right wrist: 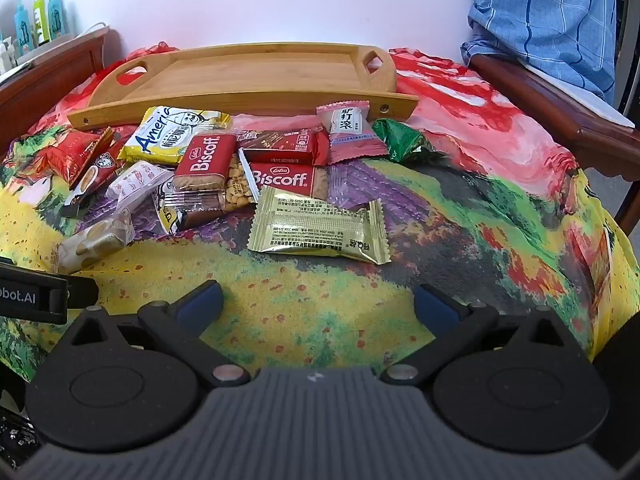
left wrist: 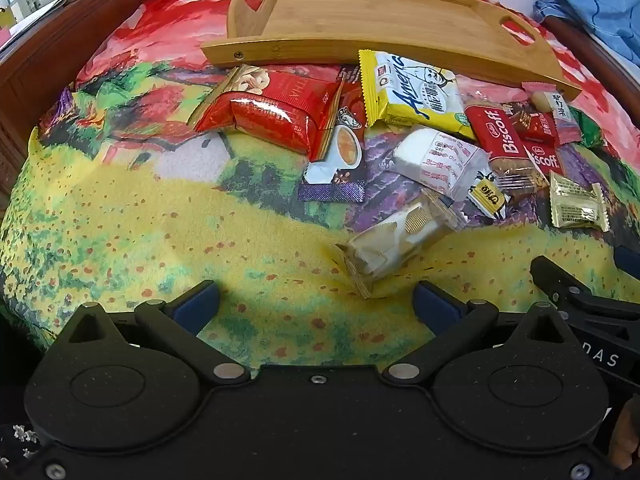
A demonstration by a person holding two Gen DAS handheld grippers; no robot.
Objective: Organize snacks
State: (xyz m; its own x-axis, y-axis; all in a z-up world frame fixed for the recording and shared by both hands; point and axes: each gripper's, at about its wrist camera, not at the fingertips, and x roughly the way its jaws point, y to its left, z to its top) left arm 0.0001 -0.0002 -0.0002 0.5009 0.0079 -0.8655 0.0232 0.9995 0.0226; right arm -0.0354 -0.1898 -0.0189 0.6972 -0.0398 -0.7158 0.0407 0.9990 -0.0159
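Starting the sort means picking one packet off the heap and carrying it to the wooden tray (right wrist: 248, 76), which lies bare at the far edge of the tabletop, just behind the snacks. Both claws hang spread wide over the flowered cloth (left wrist: 120, 220) with nothing between their pads, so no packet is in hand yet.

The left claw (left wrist: 316, 304) sits nearest the clear cream-coloured packet (left wrist: 394, 246), which lies tilted and apart from the pile at its near side; that looks the easiest first grab. I would come down over its middle, across the narrow width, and close gently, since the wrapper seems soft and slippery.

The right claw (right wrist: 316, 304) faces the gold foil packet (right wrist: 320, 226), flat and alone at the pile's near edge. Being flat, it probably needs one pad slid under an edge rather than a pinch from above.

The two Biscoff packs (right wrist: 208, 160), the yellow packet (right wrist: 168, 136) and the red packets (left wrist: 272, 112) overlap; better left until the loose ones are gone, lest neighbours get dragged.
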